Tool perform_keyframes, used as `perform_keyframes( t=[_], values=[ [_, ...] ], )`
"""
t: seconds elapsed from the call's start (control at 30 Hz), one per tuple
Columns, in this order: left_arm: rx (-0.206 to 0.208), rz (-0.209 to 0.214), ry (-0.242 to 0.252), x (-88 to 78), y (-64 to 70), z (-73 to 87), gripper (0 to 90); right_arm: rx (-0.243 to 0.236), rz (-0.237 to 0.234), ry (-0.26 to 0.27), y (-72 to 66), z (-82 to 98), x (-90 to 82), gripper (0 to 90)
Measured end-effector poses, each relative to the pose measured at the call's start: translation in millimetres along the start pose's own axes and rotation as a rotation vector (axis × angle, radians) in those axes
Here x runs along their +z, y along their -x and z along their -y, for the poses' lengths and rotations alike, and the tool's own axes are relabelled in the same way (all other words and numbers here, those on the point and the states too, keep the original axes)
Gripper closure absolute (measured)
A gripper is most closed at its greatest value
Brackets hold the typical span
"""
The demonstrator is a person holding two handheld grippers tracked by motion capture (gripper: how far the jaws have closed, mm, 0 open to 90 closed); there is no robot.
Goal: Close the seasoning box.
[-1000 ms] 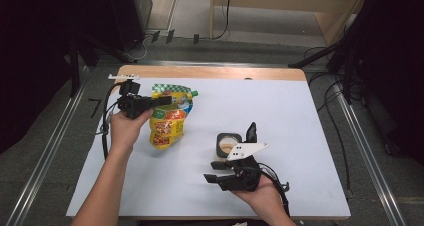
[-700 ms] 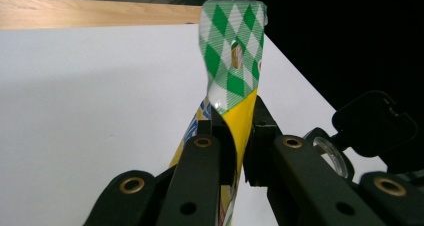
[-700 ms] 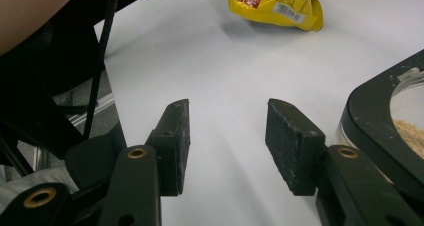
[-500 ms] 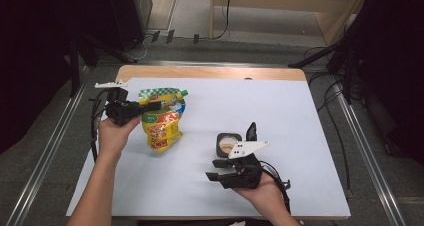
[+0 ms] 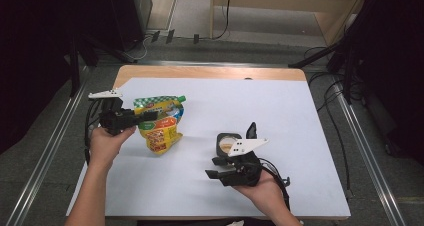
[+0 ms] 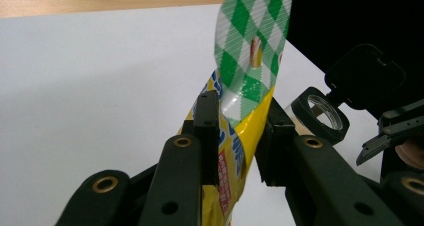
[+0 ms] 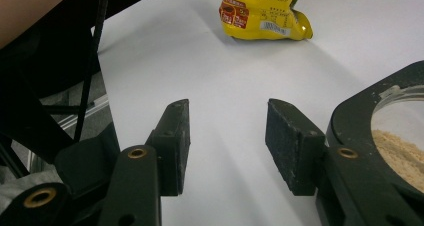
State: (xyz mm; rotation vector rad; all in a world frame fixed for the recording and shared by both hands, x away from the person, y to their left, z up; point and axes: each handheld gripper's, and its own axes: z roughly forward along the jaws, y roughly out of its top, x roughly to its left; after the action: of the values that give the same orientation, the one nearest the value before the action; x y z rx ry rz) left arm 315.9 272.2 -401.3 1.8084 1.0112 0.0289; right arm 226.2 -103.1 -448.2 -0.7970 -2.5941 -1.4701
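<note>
A yellow pouch (image 5: 161, 131) with a green-checked top and a green cap lies on the white table sheet (image 5: 280, 111) at the left. My left gripper (image 5: 150, 117) reaches in from the left, and the pouch's top (image 6: 250, 51) stands between its jaws. Those jaws have just been opening, and the pads (image 6: 207, 136) sit loosely beside the pouch. My right gripper (image 5: 212, 168) rests near the front edge, open, with bare sheet between its fingertips (image 7: 227, 121). Just beyond it stands a black round container (image 5: 227, 142) with its lid flipped up, holding tan powder (image 7: 400, 151).
The table's wooden edge (image 5: 210, 72) runs along the back. Cables (image 5: 92, 121) trail off the left side beside metal rails. The pouch's lower end (image 7: 265, 11) lies some way ahead of the right gripper. The open container (image 6: 322, 113) appears past the pouch.
The left hand and gripper have shifted left and a little nearer the person, taking the pouch along. The left jaws have parted slightly. The right hand has stayed still.
</note>
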Motion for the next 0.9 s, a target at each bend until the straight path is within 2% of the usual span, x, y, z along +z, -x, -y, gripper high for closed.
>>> perform_keyframes(
  t=[0.63, 0.77, 0.9],
  values=[
    [0.01, 0.03, -0.028, 1.8, 5.4, 0.9, 62.4, 0.008, 0.008, 0.004, 3.5, -1.8, -4.7, 54.8],
    [0.014, 0.014, -0.025, 2.0, 8.1, 1.8, 58.7, 0.014, 0.01, 0.008, 5.3, -2.9, -8.6, 56.6],
    [0.027, 0.006, -0.027, 2.2, 10.8, 3.6, 56.8, 0.022, 0.003, 0.011, 7.1, -3.9, -12.7, 62.1]
  ],
)
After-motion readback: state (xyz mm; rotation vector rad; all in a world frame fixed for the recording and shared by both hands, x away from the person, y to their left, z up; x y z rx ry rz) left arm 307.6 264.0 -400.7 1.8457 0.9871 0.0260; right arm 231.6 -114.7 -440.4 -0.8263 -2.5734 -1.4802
